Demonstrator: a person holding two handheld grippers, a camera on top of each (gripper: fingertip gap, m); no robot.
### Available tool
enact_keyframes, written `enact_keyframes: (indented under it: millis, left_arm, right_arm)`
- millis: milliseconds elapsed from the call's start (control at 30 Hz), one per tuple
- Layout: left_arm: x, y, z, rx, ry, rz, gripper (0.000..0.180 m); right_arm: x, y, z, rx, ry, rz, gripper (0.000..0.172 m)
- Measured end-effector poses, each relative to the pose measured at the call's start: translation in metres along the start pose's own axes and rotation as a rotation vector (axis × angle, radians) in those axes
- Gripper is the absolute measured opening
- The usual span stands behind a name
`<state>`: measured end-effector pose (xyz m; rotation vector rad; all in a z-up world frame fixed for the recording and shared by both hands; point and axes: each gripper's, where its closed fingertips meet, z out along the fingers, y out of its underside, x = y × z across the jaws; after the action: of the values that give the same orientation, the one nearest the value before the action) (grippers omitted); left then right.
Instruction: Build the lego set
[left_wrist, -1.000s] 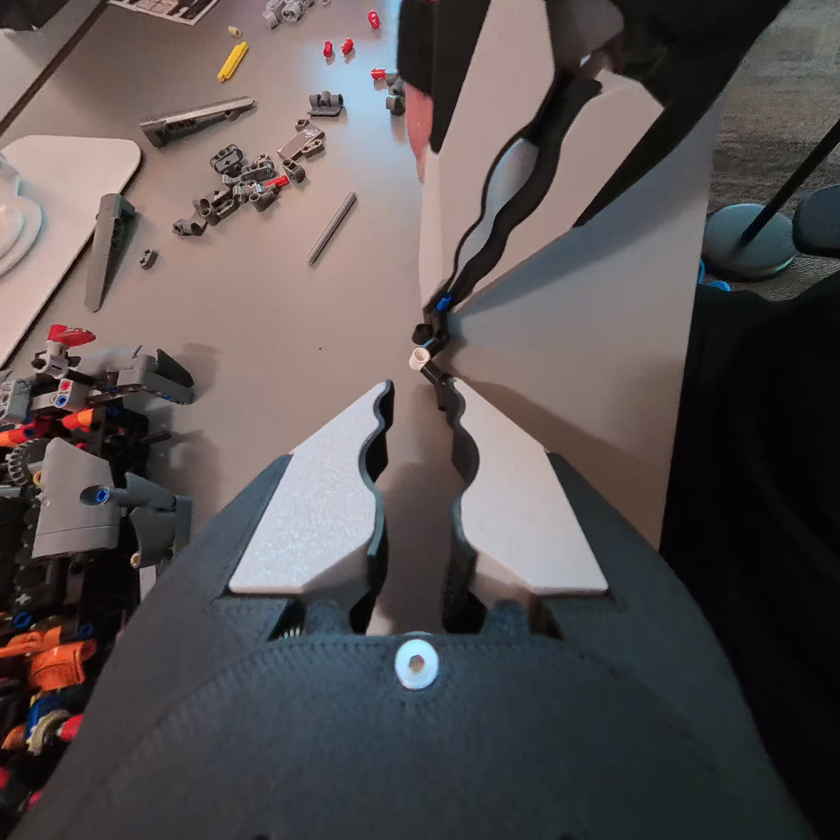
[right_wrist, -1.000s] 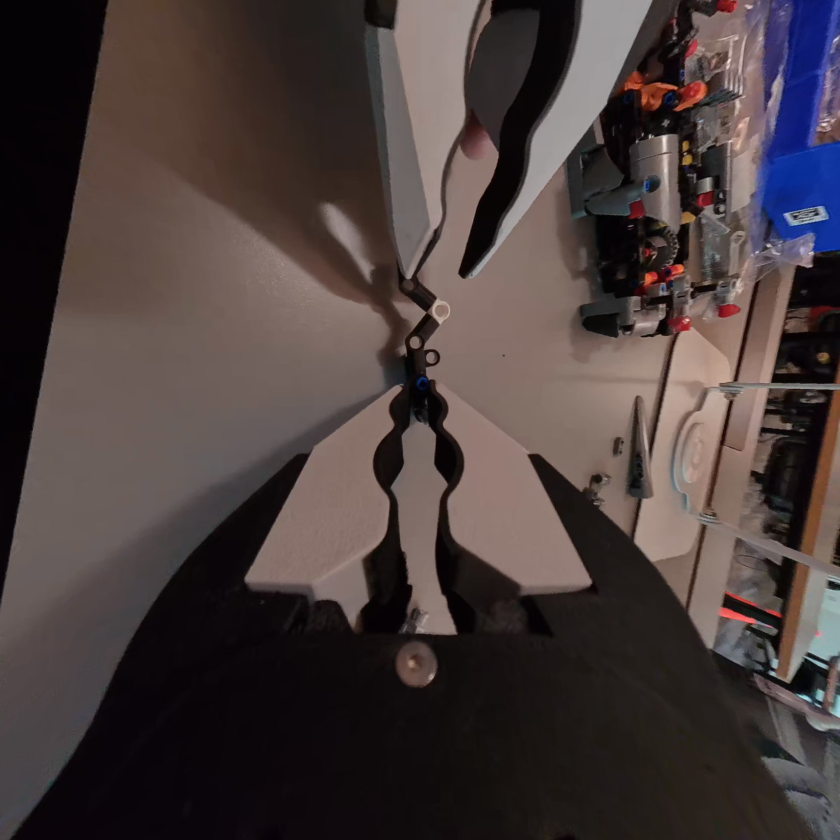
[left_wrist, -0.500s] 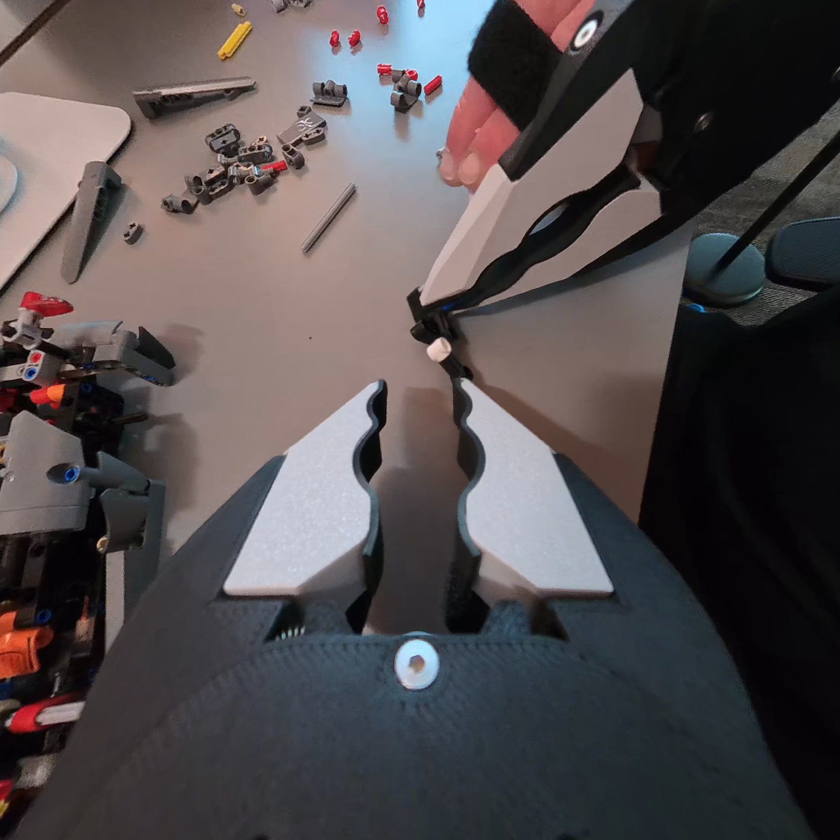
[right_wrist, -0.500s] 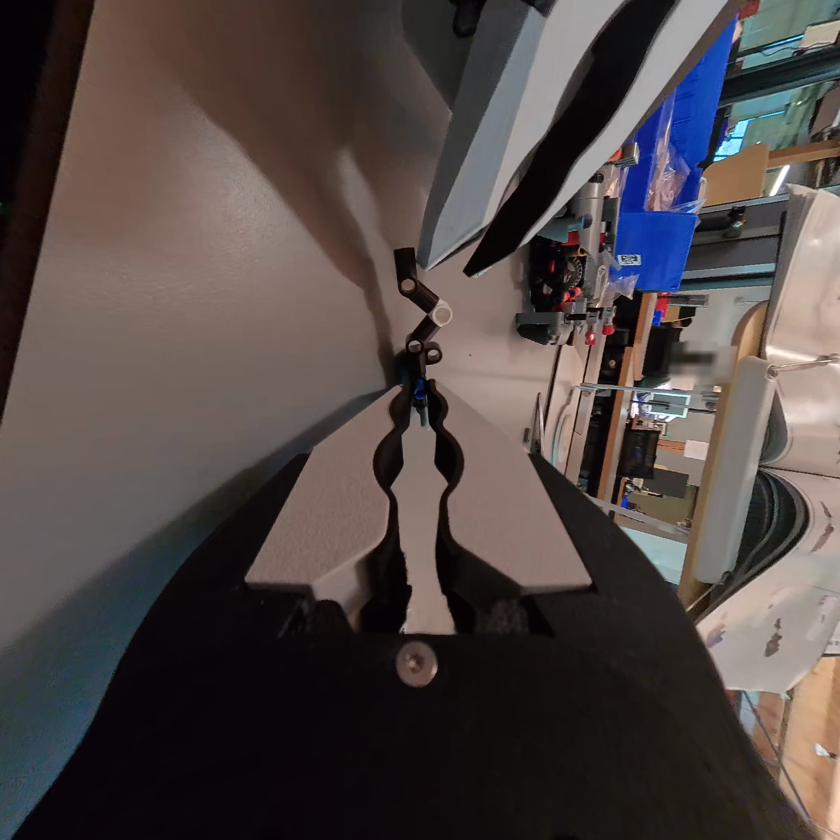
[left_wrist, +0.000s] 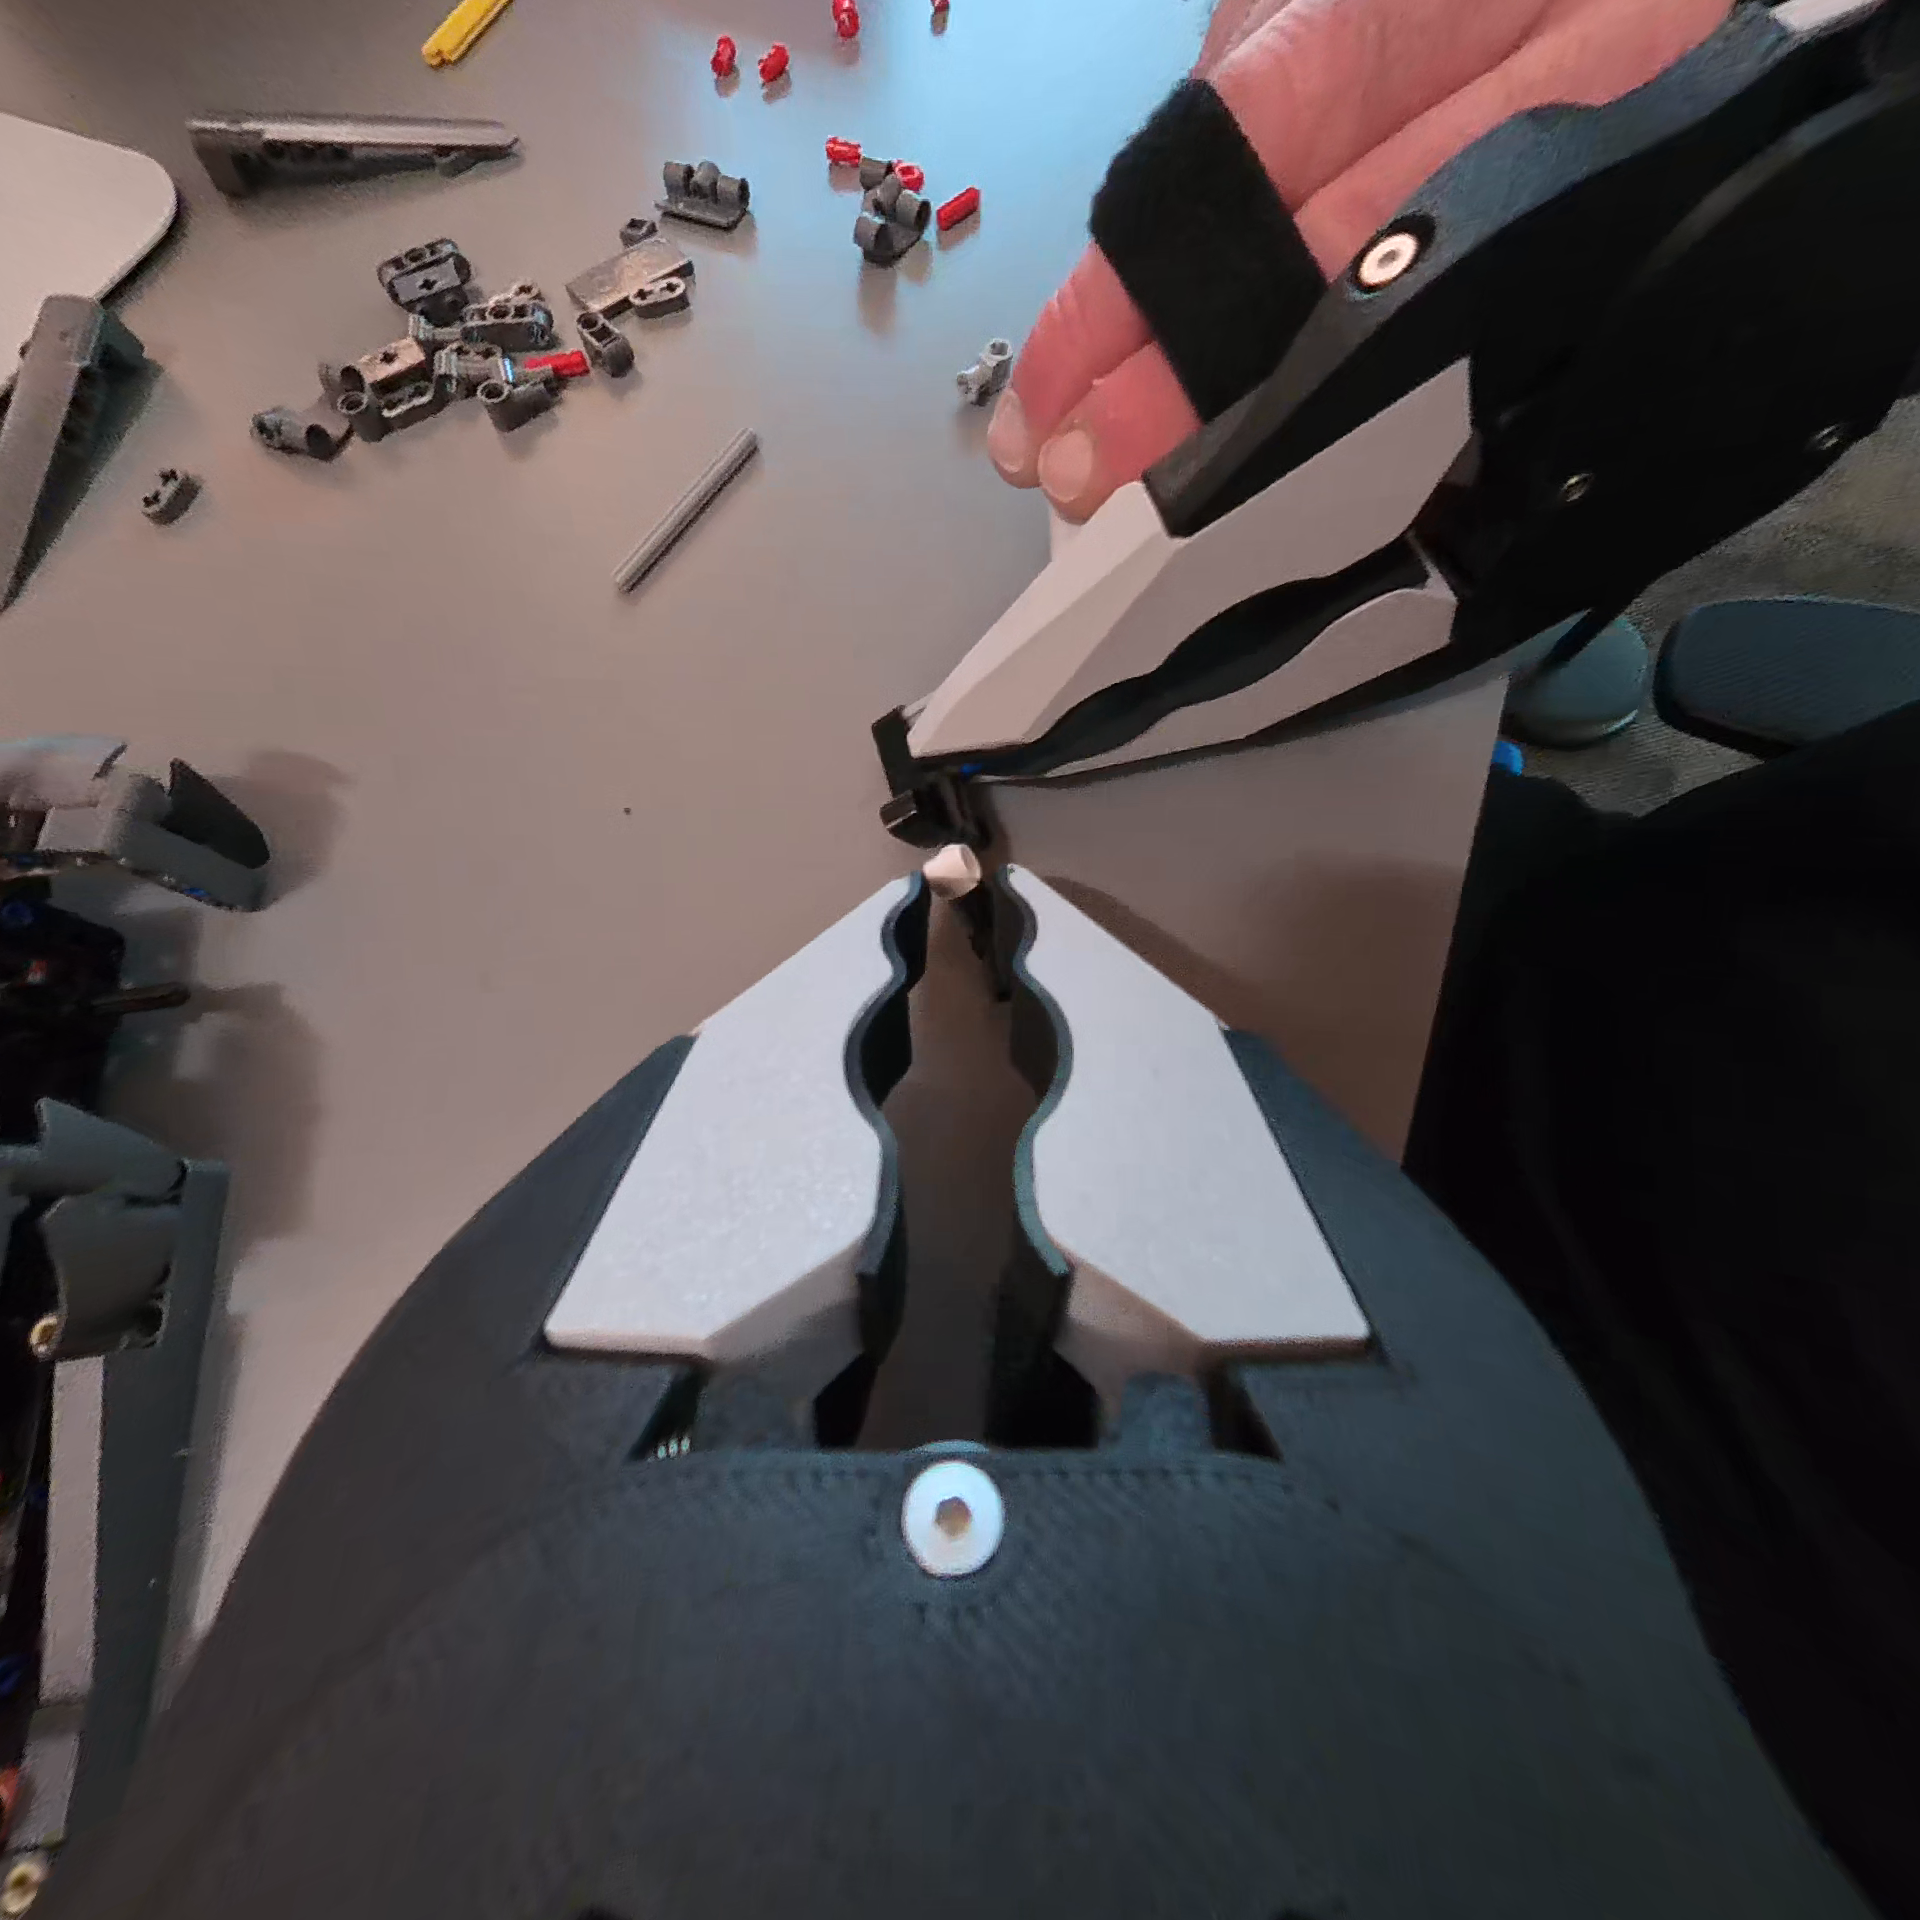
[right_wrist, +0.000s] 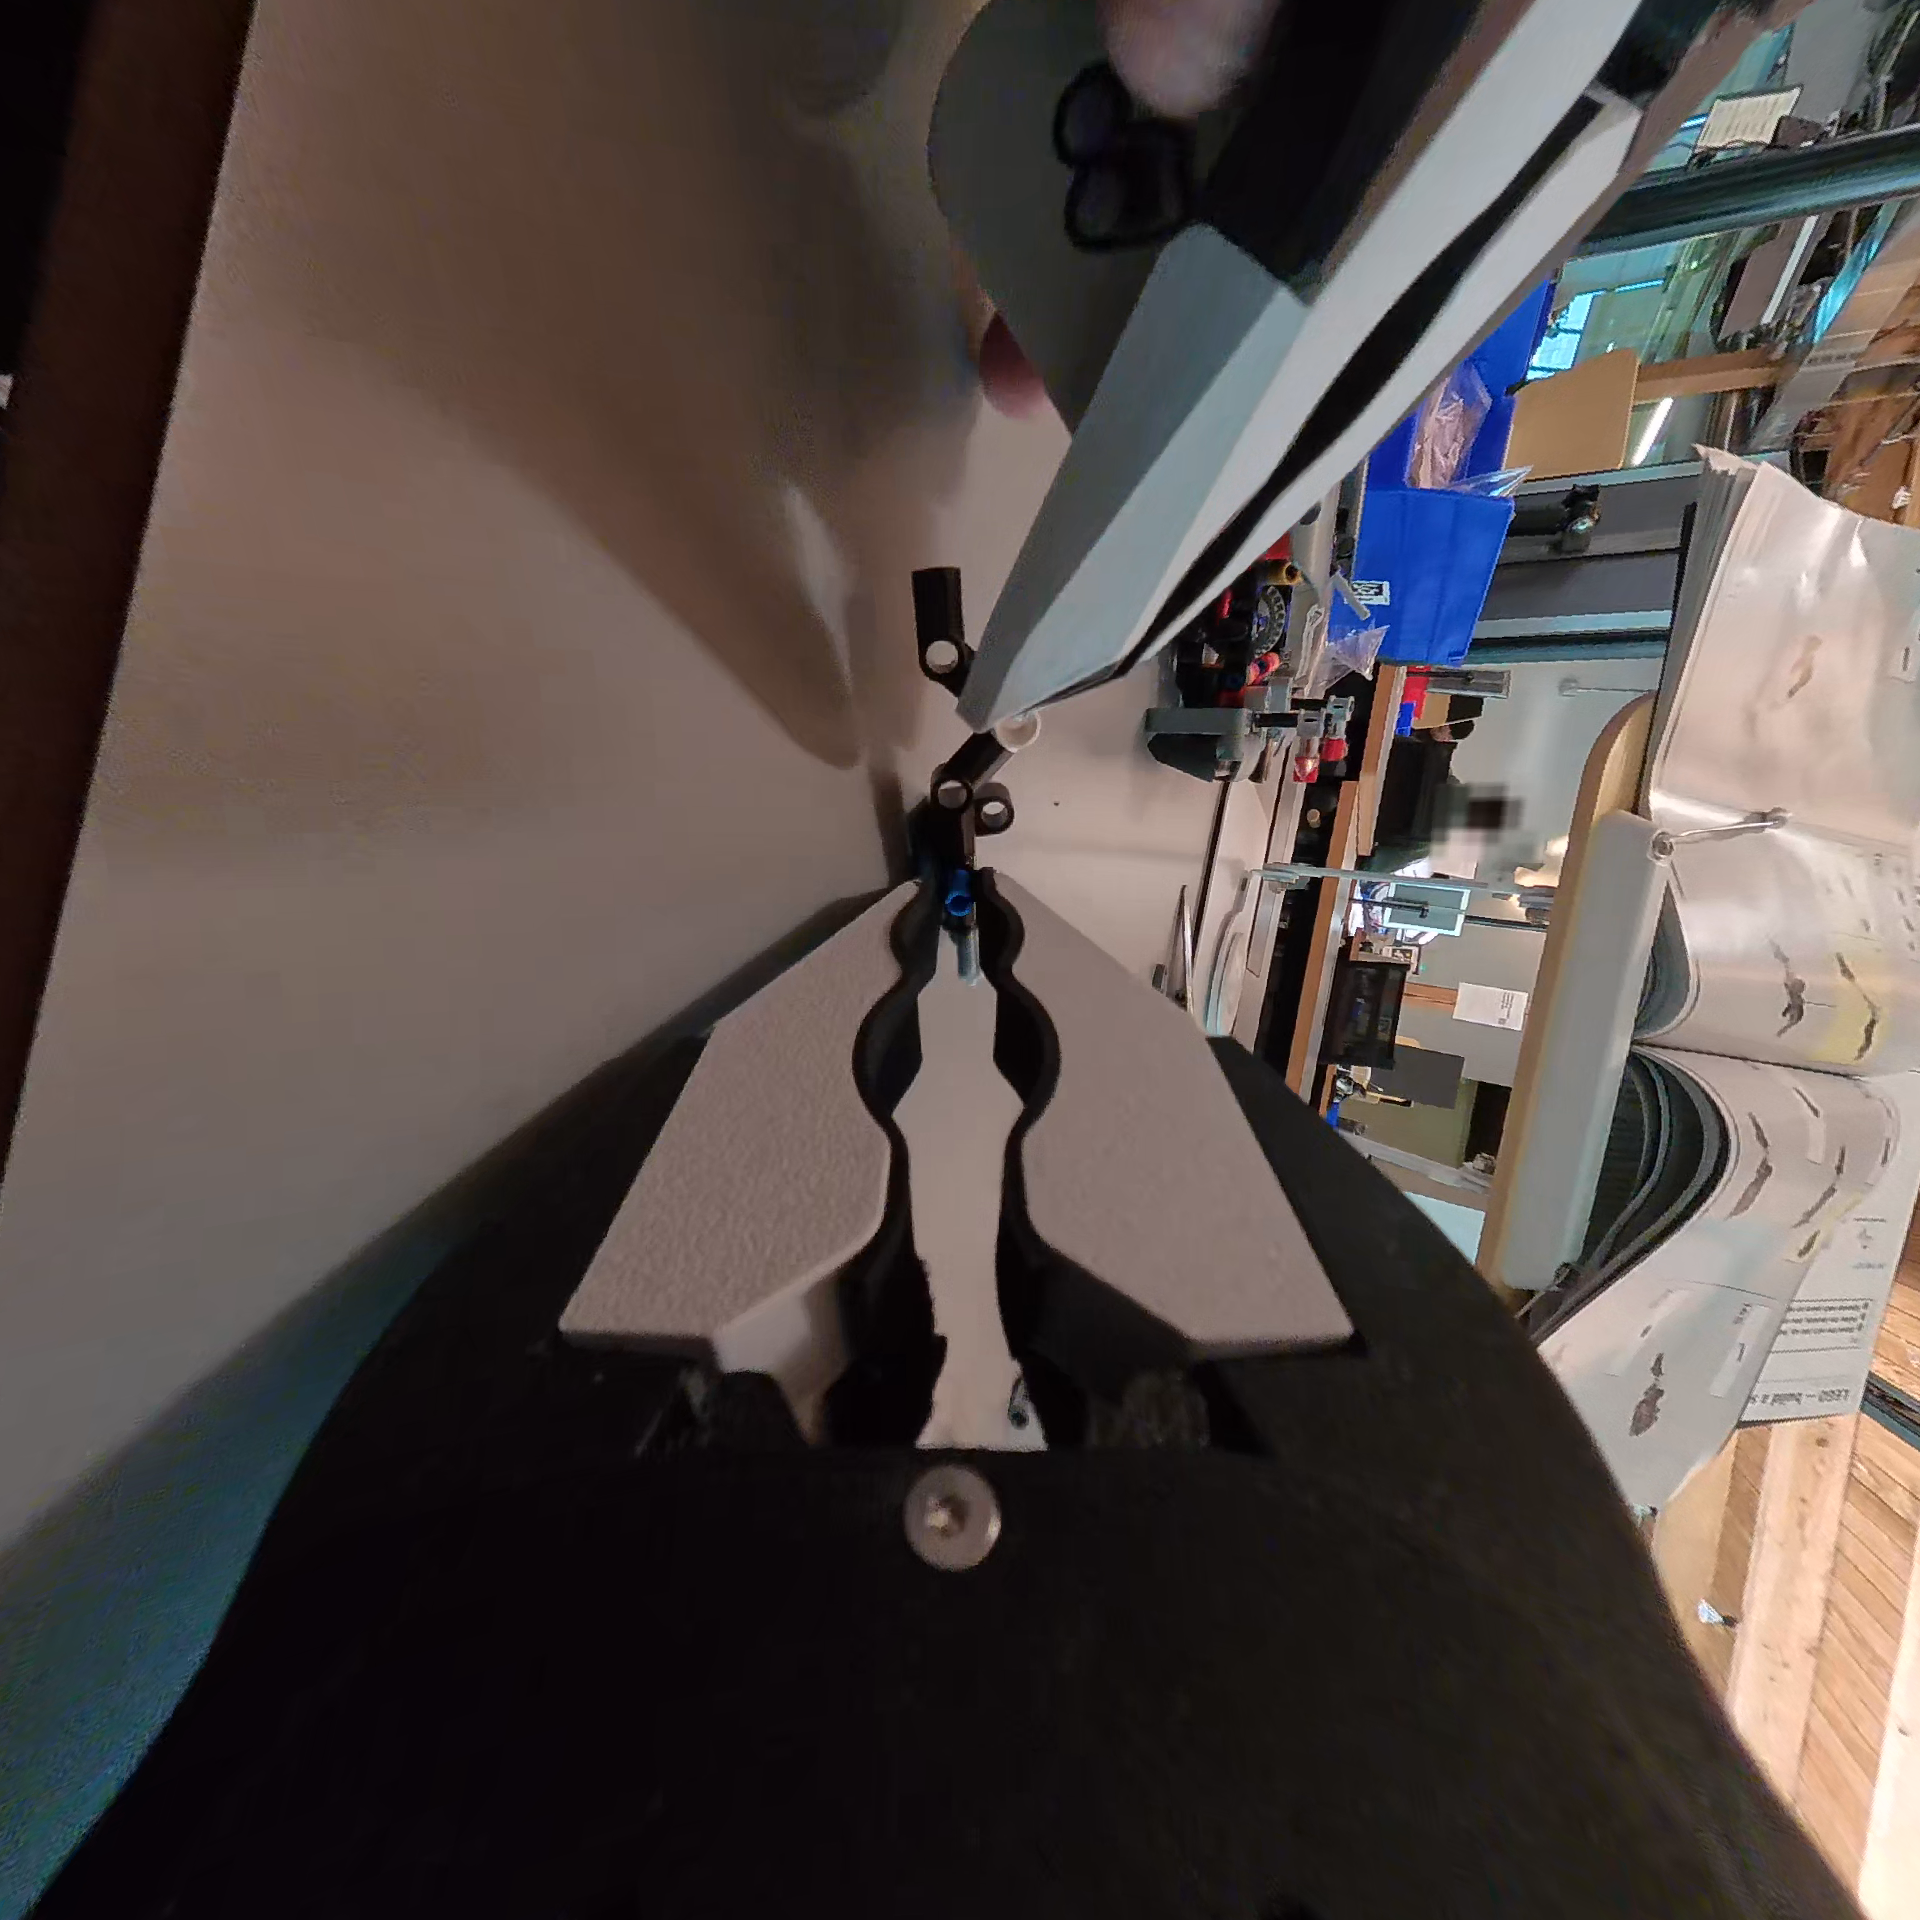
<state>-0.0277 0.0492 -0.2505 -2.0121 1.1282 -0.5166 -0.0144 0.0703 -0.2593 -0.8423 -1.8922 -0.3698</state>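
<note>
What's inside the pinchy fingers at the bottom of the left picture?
A white peg on a black linkage sits between the left gripper's fingertips. The right gripper holds the linkage's other end. Whether the pads press is unclear.

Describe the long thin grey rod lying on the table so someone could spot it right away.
On the grey table, look past the left gripper to the heap of grey pieces. Just right of and nearer than that heap, the grey rod lies alone at a slant. It is the only plain, straight stick there; its neighbours are short, chunky connectors.
</note>
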Motion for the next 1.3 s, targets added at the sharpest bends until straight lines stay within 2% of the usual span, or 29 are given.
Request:
enact_keyframes:
  millis: [100, 267, 567, 767, 1100, 1300]
  left_arm:
    - [-0.003, 0.000, 0.002, -0.006, -0.035, 0.016, 0.008]
    - [-0.006, -0.001, 0.006, -0.026, -0.088, 0.057, 0.006]
    - [-0.023, -0.008, 0.021, -0.080, -0.278, 0.175, 0.007]
    - [-0.022, -0.008, 0.024, -0.095, -0.291, 0.191, 0.020]
    - [-0.030, -0.007, 0.012, -0.079, -0.255, 0.168, 0.035]
    - [-0.027, -0.003, 0.022, -0.115, -0.175, 0.137, 0.027]
  right_arm:
    - [0.000, 0.002, -0.001, -0.002, -0.002, 0.033, 0.006]
    - [0.010, 0.009, -0.011, 0.004, 0.009, 0.100, 0.023]
    - [0.021, 0.052, -0.026, -0.056, 0.032, 0.217, 0.018]
    - [0.012, 0.060, -0.027, -0.055, 0.012, 0.250, 0.017]
    - [0.021, 0.079, -0.027, -0.045, 0.011, 0.324, 0.016]
    - [0.022, 0.087, -0.023, -0.043, 0.013, 0.351, 0.013]
